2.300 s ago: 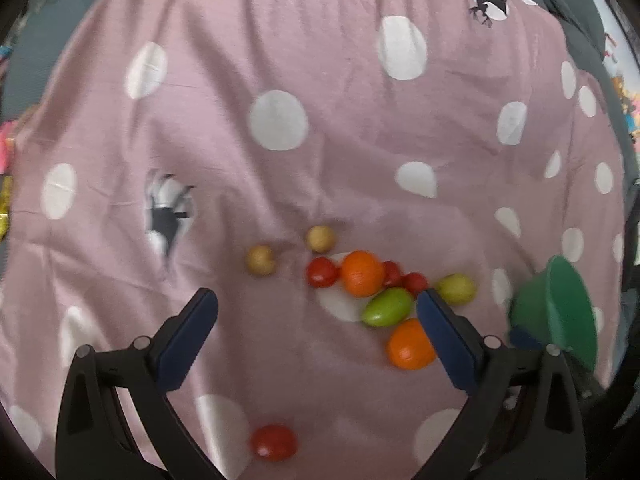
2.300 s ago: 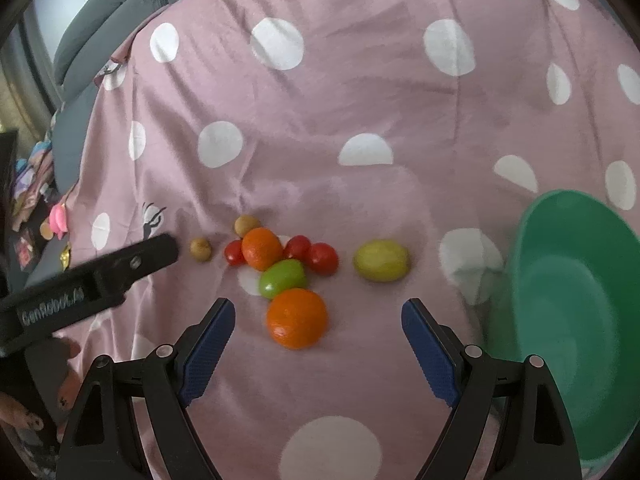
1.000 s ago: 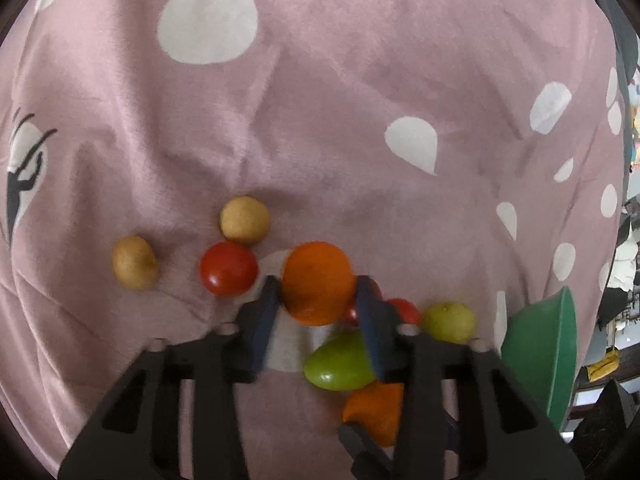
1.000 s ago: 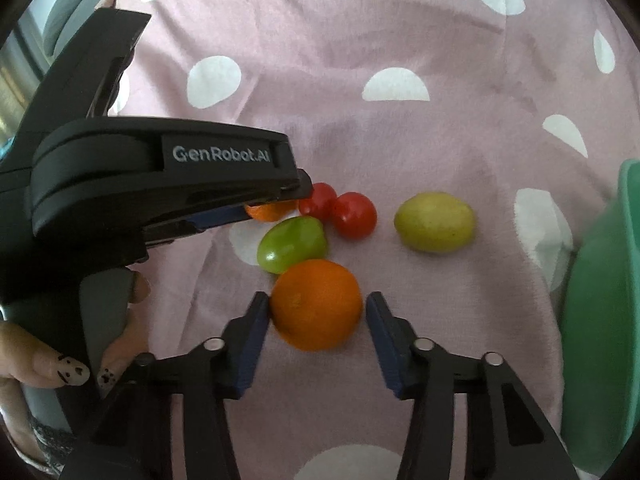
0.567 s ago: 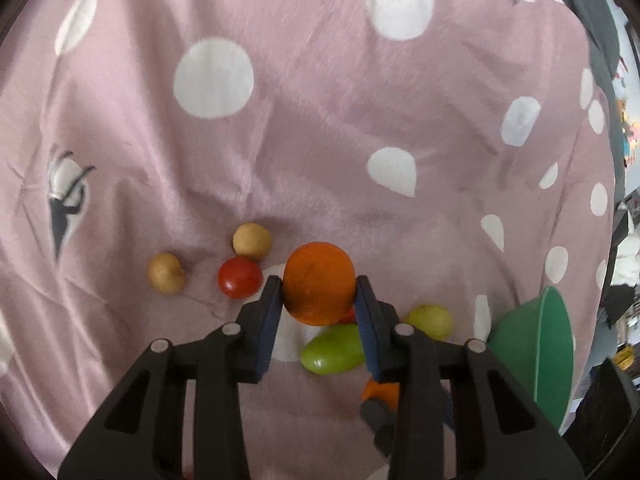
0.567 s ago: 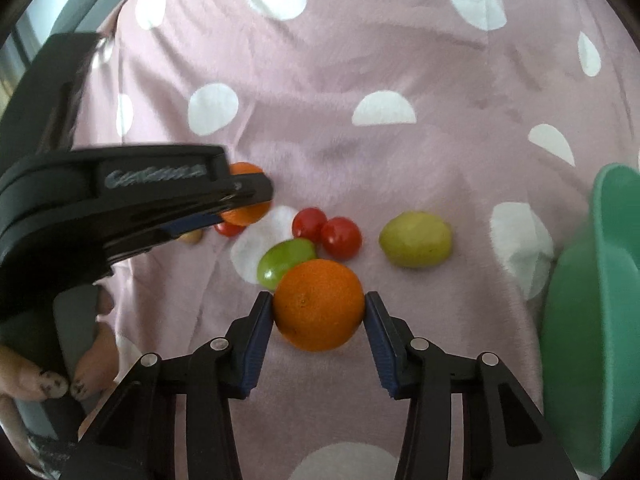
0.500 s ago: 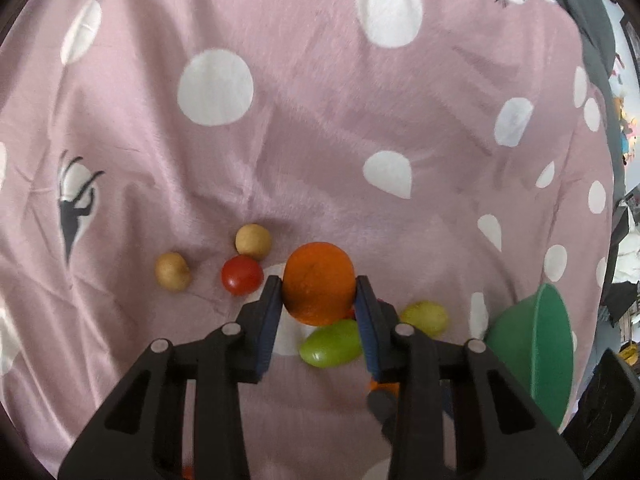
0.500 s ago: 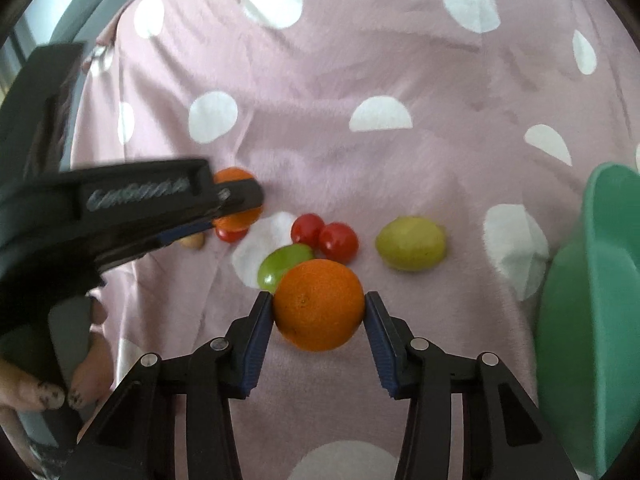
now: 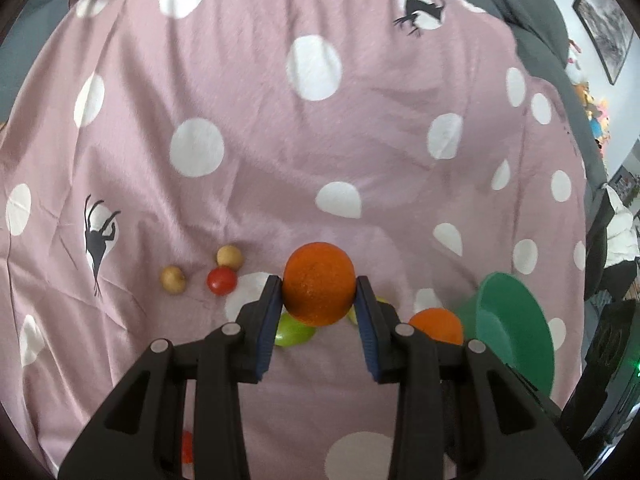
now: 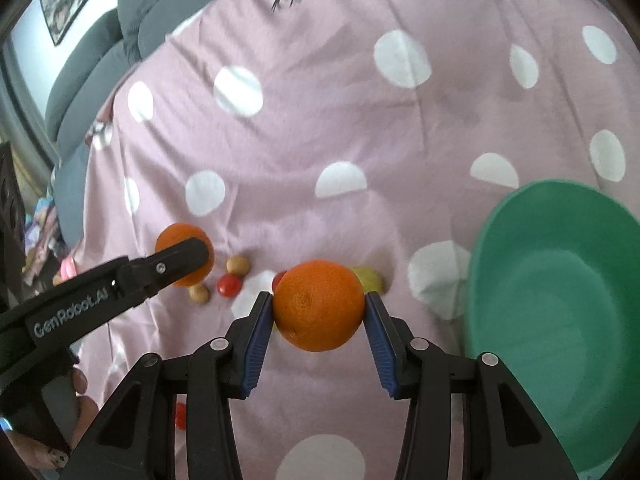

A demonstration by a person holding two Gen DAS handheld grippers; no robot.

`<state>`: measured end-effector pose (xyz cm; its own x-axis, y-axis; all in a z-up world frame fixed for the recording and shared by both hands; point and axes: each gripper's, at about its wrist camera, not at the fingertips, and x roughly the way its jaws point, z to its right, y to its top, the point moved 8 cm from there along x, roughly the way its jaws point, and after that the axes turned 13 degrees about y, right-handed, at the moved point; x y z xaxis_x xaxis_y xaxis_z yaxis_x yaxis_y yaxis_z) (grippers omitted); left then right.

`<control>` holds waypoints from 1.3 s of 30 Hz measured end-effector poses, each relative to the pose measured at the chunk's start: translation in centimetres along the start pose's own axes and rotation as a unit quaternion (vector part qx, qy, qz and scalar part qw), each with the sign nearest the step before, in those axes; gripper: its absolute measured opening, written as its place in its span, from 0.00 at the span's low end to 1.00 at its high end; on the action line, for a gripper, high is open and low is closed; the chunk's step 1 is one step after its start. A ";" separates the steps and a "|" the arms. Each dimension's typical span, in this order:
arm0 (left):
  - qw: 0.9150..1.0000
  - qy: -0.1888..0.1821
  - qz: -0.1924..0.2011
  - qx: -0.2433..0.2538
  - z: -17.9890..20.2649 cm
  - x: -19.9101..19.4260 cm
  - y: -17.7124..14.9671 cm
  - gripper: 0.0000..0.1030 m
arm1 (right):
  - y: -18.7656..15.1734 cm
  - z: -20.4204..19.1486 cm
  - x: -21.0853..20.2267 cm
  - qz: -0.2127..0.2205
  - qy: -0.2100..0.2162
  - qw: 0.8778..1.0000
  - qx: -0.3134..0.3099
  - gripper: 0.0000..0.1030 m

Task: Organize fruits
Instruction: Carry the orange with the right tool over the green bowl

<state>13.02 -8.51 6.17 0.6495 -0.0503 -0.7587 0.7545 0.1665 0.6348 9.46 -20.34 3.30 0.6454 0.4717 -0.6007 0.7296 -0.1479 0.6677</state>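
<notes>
My left gripper (image 9: 319, 290) is shut on an orange (image 9: 319, 283) and holds it above the pink spotted blanket (image 9: 260, 128). My right gripper (image 10: 319, 308) is shut on a second orange (image 10: 319, 305), also lifted; that orange shows in the left wrist view (image 9: 437, 325) beside the green bowl (image 9: 516, 324). The bowl (image 10: 560, 304) sits empty at the right in the right wrist view. On the blanket lie a red tomato (image 9: 221, 281), two tan balls (image 9: 229, 257) (image 9: 173, 278) and a green fruit (image 9: 294, 331), partly hidden by my left fingers.
A yellow-green fruit (image 10: 370, 279) peeks from behind the right orange. Another red fruit (image 9: 186, 447) lies near the blanket's front, behind my left gripper. Grey sofa cushions (image 10: 92, 64) border the blanket at the back. The left gripper's body (image 10: 100, 292) crosses the right wrist view.
Both grippers closed on their oranges and have lifted them off the blanket. Both views have pulled back and up, and the right orange has moved closer to the bowl.
</notes>
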 end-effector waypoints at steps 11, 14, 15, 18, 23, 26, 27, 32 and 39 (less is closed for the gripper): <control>0.999 -0.037 0.029 0.020 2.4 -2.9 0.0 0.35 | 1.9 1.3 -4.7 0.068 -0.010 0.997 0.020 0.47; 0.998 -0.046 0.031 0.029 3.3 -3.3 -0.2 0.35 | 2.4 2.2 -6.2 0.088 -0.025 0.995 0.030 0.47; 0.998 -0.050 0.033 0.032 3.6 -3.5 -0.2 0.35 | 2.4 2.5 -6.7 0.093 -0.028 0.995 0.033 0.47; 0.997 -0.056 0.041 0.045 4.7 -4.1 -0.4 0.35 | 2.6 3.6 -8.2 0.111 -0.046 0.992 0.044 0.47; 0.994 -0.071 0.042 0.073 6.9 -4.5 -1.4 0.35 | 2.8 5.4 -10.6 0.139 -0.072 0.985 0.067 0.47; 0.992 -0.081 0.040 0.089 8.3 -4.6 -2.0 0.35 | 2.7 6.7 -11.7 0.148 -0.087 0.982 0.078 0.47; 0.991 -0.083 0.038 0.096 8.9 -4.5 -2.3 0.35 | 2.6 7.1 -12.1 0.150 -0.093 0.981 0.083 0.47; 0.987 -0.092 0.034 0.125 11.6 -4.4 -3.7 0.35 | 2.3 9.1 -13.2 0.156 -0.116 0.975 0.104 0.47; 0.984 -0.100 0.018 0.146 14.5 -3.2 -5.1 0.35 | 1.7 11.2 -13.8 0.152 -0.135 0.971 0.126 0.47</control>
<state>8.42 -23.45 7.51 0.6592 -0.2469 -0.7103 0.7072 -0.1174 0.6972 4.32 -36.80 7.77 0.8506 0.1335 -0.5086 0.5064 -0.4683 0.7240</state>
